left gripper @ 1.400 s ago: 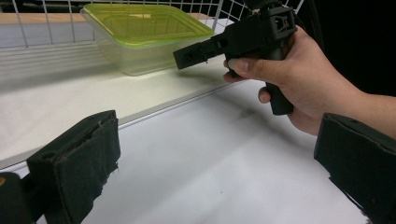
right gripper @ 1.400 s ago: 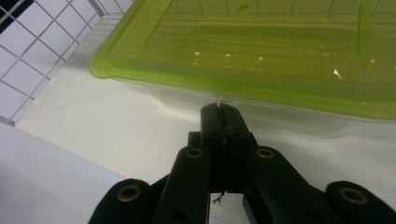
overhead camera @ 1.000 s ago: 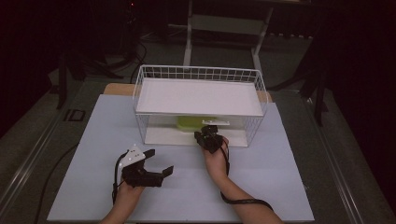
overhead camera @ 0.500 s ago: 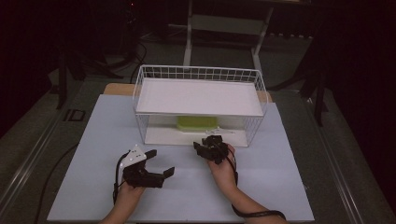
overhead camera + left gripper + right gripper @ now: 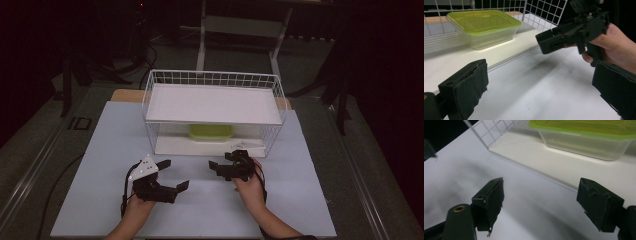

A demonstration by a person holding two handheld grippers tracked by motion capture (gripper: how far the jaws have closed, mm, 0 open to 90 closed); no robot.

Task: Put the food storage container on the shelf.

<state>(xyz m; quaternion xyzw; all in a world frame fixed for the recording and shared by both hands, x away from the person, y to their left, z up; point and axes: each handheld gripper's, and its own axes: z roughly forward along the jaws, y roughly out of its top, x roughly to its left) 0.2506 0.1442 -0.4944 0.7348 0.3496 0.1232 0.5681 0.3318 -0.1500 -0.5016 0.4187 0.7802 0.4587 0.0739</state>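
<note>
High view: the box (image 5: pixel 210 132), clear with a green lid, sits on the lower shelf of the rack (image 5: pixel 212 79), under the white upper shelf and near the middle. The right gripper (image 5: pixel 227 161) hangs over the table (image 5: pixel 310 190) just in front of the rack, jaws apart and empty; a second ago it was reaching in at the box with the jaws together, half a second ago it was already out and drawing back, and its jaws have just been opening with nothing between them. The left gripper (image 5: pixel 173 174) is where it was in both earlier frames, low on the table to the left, jaws spread and holding nothing. Left gripper view: the box (image 5: pixel 482 27) stands flat on the shelf with its lid on, well beyond the two wide jaws, and the right gripper (image 5: pixel 571 35) shows at the upper right in the person's hand, clear of the rack. Right gripper view: both jaws stand wide over bare table, the box (image 5: pixel 586 137) ahead on the shelf and apart from them. My reading is that the box has been set or pushed into place on the shelf and let go, so the placing looks done and the hand is free to retreat
</note>
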